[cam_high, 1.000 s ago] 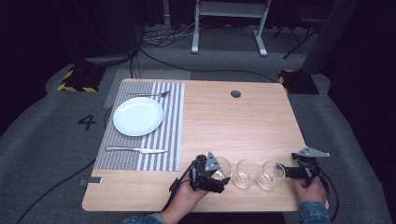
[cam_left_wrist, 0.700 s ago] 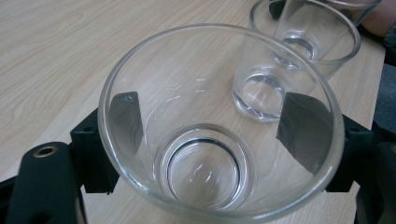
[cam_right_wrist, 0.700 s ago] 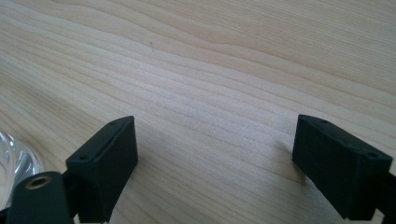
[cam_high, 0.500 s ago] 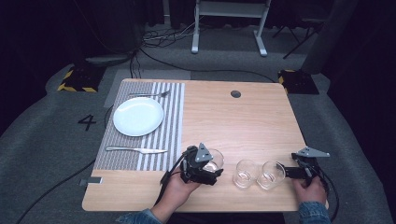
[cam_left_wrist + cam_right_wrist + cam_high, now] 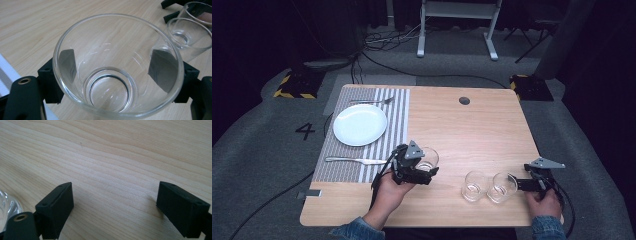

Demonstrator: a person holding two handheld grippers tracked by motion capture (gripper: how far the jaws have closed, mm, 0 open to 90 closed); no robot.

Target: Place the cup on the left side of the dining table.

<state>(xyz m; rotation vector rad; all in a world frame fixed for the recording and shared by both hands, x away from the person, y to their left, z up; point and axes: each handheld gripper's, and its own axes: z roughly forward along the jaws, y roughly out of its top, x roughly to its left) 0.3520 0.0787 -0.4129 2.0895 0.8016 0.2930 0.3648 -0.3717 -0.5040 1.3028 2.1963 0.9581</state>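
Hands come in at the near edge of the counter [image 5: 492, 130], one gripper in each. The left gripper [image 5: 424, 170] is clamped on a clear glass [image 5: 116, 65], its pads pressed to the wall on both sides; in the left gripper view the glass sits upright between the jaws, mouth toward the camera, with bare wood seen through its base. From above, this glass sits just right of the striped placemat [image 5: 397, 130], near the middle of the counter's near half.

The right gripper [image 5: 518, 184] rests low at the near right corner, its jaws spread wide with nothing between them but wood grain. Its tips sit just beside the right-hand one of two more glasses [image 5: 502, 187], which stand touching or nearly touching each other, well apart from the held glass.

Farther left, a knife [image 5: 354, 160] lies across the near end of the placemat. Beyond it sits a white plate [image 5: 360, 124], and past the plate a fork [image 5: 372, 101] lies at the mat's far end. A dark round hole [image 5: 464, 100] marks the far part of the counter.
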